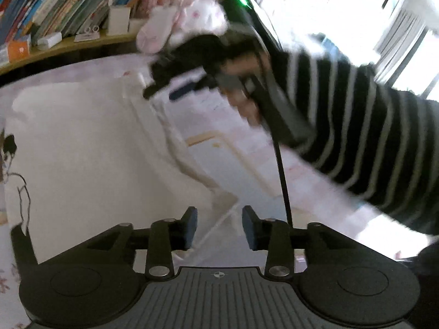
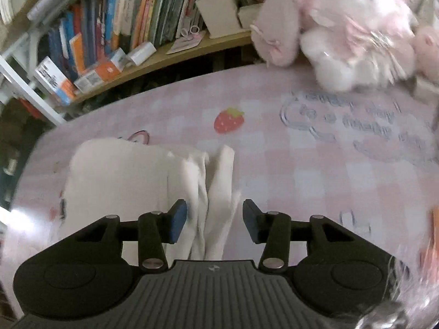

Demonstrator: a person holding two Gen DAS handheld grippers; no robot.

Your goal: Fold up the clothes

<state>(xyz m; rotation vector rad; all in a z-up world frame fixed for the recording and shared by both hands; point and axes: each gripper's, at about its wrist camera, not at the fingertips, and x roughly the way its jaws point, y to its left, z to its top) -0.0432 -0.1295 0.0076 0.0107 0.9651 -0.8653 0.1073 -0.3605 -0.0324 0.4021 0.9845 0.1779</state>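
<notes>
A white garment (image 1: pixel 90 142) lies spread on the pink checked bedsheet (image 1: pixel 247 148); a black line drawing shows at its left edge. My left gripper (image 1: pixel 219 226) is open and empty just above the garment's folded edge. My right gripper (image 2: pixel 215 219) is open above the garment's (image 2: pixel 131 175) layered white edge; nothing sits between its pads. In the left wrist view my right gripper (image 1: pixel 175 82) hovers over the far part of the garment, held by a hand in a black-and-white striped sleeve (image 1: pixel 356 126).
A bookshelf (image 2: pixel 115 33) full of books runs along the back. A pink and white plush toy (image 2: pixel 343 27) sits at the sheet's far right edge. The sheet (image 2: pixel 301 170) has a strawberry print (image 2: pixel 229 120) and blue lettering. A bright window (image 1: pixel 343 8) is at the right.
</notes>
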